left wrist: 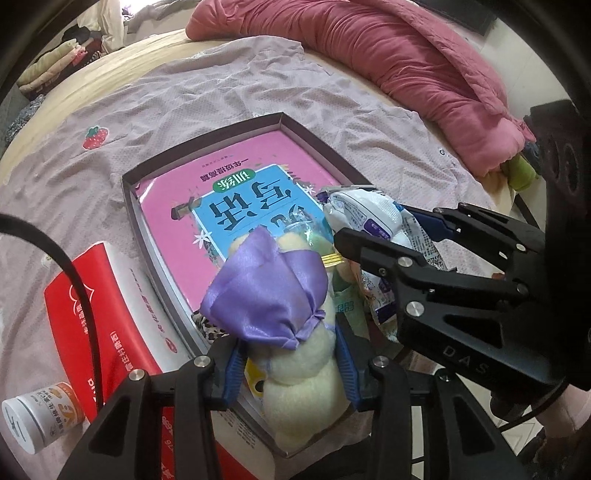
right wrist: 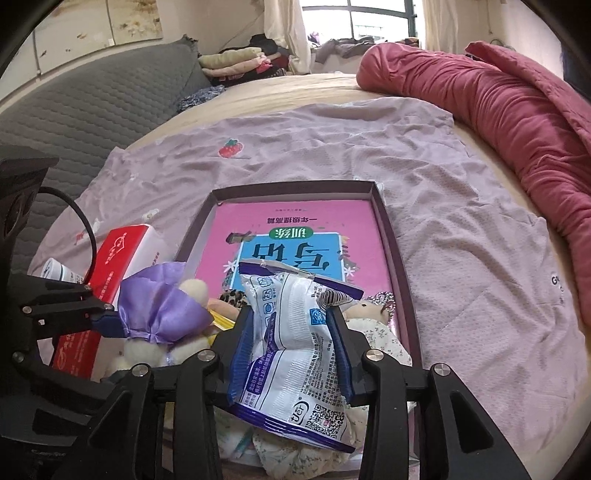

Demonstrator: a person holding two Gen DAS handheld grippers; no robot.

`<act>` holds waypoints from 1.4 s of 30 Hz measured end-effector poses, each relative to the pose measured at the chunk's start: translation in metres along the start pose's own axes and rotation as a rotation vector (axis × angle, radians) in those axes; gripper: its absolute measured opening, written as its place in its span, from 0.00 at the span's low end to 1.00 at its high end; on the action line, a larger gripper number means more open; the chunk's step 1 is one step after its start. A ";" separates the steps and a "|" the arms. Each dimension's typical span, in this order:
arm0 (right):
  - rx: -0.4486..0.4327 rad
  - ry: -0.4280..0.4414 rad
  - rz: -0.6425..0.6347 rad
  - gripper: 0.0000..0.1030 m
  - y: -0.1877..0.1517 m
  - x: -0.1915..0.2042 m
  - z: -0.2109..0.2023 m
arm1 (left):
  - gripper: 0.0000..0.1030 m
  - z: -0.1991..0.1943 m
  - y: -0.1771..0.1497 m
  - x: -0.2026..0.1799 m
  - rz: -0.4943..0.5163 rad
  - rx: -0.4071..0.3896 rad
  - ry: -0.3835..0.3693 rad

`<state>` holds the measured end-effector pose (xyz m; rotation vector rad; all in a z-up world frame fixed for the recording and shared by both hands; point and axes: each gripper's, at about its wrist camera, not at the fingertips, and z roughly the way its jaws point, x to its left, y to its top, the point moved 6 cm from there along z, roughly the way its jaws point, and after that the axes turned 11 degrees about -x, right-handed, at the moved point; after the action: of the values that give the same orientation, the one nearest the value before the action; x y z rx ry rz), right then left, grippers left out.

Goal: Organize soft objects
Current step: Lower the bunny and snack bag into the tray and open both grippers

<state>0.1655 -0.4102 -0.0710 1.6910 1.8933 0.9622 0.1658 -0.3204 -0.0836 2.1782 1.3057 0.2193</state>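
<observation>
While both tools hovered over the shallow box [right wrist: 391, 236] on the bed, the left gripper [left wrist: 291, 365] clamped a cream plush toy [left wrist: 306, 384] in purple satin at the box's near edge, and the right gripper [right wrist: 291, 343] pinched a white packet [right wrist: 295, 332] just beside it, apparently to gather soft items inside the box, atop its pink book [right wrist: 295, 229].

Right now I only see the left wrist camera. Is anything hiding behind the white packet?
Observer: Yes, a little doll with a sparkly crown lies in the box, beside the white packet.
Operator: What's printed on the packet's near end?
Observer: A QR code, just below where the right tongs pinch it.
Operator: What's past the bed?
Observer: A bright window.
</observation>
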 end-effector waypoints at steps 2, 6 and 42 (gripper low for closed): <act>0.005 0.005 0.010 0.42 0.000 -0.001 0.000 | 0.43 0.000 0.000 0.001 -0.004 -0.002 -0.002; -0.002 0.016 0.031 0.48 0.001 0.000 -0.004 | 0.43 -0.001 0.001 0.000 -0.004 -0.003 -0.003; -0.172 -0.040 0.030 0.67 0.032 0.009 -0.084 | 0.64 -0.015 0.011 0.008 -0.054 -0.020 -0.034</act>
<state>0.1258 -0.4191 0.0095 1.6297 1.7122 1.0626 0.1716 -0.3118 -0.0664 2.1180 1.3358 0.1723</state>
